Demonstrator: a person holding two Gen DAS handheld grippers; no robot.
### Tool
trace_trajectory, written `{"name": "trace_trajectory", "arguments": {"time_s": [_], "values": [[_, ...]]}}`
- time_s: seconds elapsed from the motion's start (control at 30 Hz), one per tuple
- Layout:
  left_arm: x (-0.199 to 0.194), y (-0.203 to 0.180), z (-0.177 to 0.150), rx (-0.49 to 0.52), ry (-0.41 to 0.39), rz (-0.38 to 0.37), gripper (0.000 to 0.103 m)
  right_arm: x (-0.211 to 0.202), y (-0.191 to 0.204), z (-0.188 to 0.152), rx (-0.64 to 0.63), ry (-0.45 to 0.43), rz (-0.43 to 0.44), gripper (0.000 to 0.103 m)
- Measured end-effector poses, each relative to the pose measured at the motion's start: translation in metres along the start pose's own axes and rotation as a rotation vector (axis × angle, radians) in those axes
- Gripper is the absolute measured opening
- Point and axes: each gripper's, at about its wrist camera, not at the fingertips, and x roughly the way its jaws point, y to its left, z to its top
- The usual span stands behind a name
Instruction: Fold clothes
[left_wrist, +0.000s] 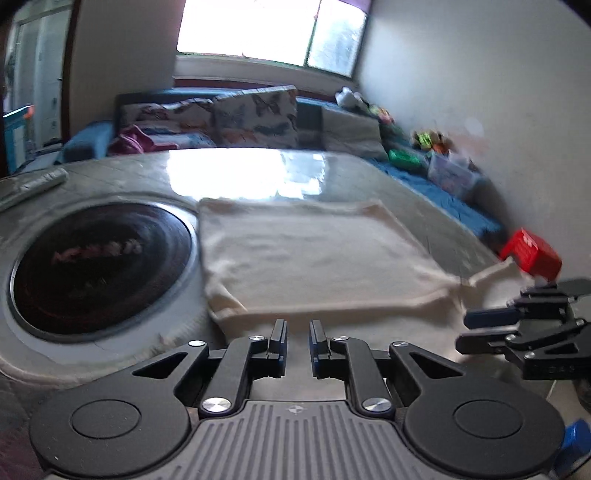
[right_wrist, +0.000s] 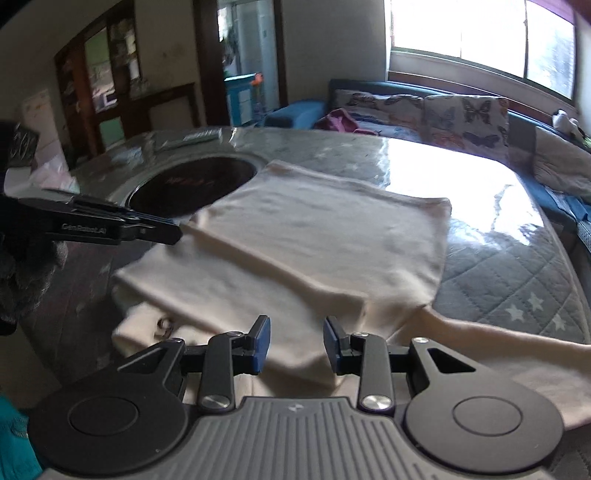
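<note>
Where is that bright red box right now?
The bright red box shows only in the left wrist view, far right, at the table's edge by the white wall, just beyond a trailing corner of the cream folded garment.

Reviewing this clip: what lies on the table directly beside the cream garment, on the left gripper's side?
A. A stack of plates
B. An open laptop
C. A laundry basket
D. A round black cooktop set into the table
D. A round black cooktop sits recessed in the table, with the edge of the cream garment running right alongside it; the right wrist view shows the same.
</note>
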Motion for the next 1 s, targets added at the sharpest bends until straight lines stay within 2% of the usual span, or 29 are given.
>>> {"name": "trace_trajectory", "arguments": {"time_s": [0.13,0.27,0.37,0.43,0.47,0.63,0.77,0.87,0.93,1.0], "values": [[0.009,-0.003,-0.009,0.008,0.044,0.010,0.015,0.006,0.001,-0.010,0.007,0.019,-0.008,0.032],[0.006,-0.003,-0.008,0.009,0.037,0.015,0.016,-0.011,-0.011,-0.011,0.082,-0.020,-0.004,0.032],[0.005,-0.008,-0.004,0.020,0.025,0.010,0.018,-0.025,-0.027,-0.015,0.136,-0.051,-0.062,0.032],[0.004,-0.012,-0.002,0.027,0.017,0.007,0.029,-0.032,-0.043,-0.021,0.185,-0.062,-0.120,0.032],[0.004,-0.014,0.000,0.030,0.013,0.006,0.041,-0.036,-0.052,-0.025,0.215,-0.066,-0.153,0.032],[0.004,-0.024,0.006,0.044,0.000,-0.005,0.050,-0.053,-0.104,-0.049,0.385,-0.083,-0.329,0.032],[0.007,-0.034,0.009,0.051,-0.002,-0.018,0.061,-0.065,-0.144,-0.070,0.524,-0.101,-0.448,0.032],[0.009,-0.040,0.010,0.051,-0.002,-0.023,0.076,-0.071,-0.165,-0.082,0.599,-0.117,-0.491,0.032],[0.011,-0.044,0.011,0.056,-0.004,-0.032,0.079,-0.071,-0.170,-0.084,0.611,-0.125,-0.501,0.032],[0.011,-0.049,0.011,0.063,-0.005,-0.041,0.088,-0.070,-0.175,-0.086,0.622,-0.133,-0.510,0.032]]}}
